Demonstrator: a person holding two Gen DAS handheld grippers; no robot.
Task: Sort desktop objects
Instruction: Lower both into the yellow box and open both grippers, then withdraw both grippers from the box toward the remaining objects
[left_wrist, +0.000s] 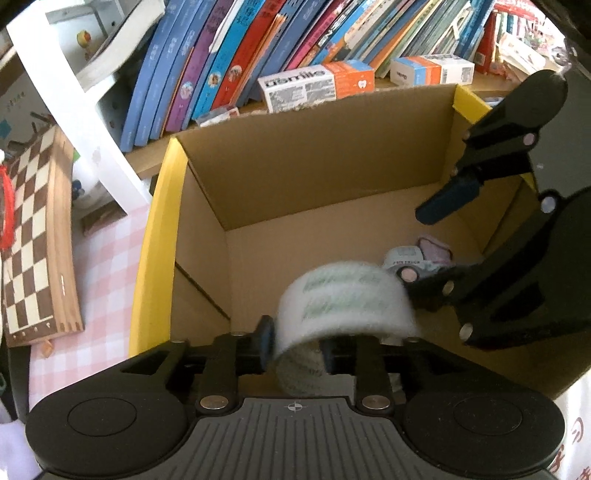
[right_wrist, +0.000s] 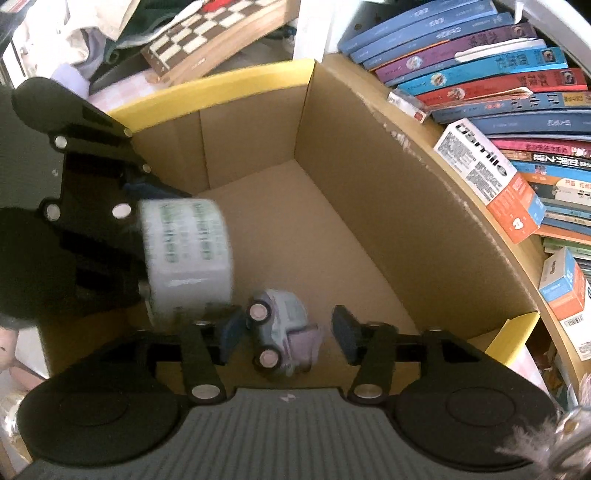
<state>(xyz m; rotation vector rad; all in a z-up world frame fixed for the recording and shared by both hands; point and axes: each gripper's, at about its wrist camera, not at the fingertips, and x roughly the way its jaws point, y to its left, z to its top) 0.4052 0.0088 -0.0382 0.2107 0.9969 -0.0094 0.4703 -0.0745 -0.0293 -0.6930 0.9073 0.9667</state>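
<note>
Tape roll (left_wrist: 345, 302), blurred, lies at the lower centre between the released fingers of the left gripper (left_wrist: 295, 345), above the cardboard box (left_wrist: 314, 155) floor, while the toy car (right_wrist: 282, 328) lies between the parted right gripper (right_wrist: 288, 330) fingers.

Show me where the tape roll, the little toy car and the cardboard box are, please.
tape roll (left_wrist: 347, 299), left wrist view, on its printed outer band.
toy car (right_wrist: 286, 325), right wrist view, on its body.
cardboard box (left_wrist: 314, 158), left wrist view, on its far inner wall.
</note>
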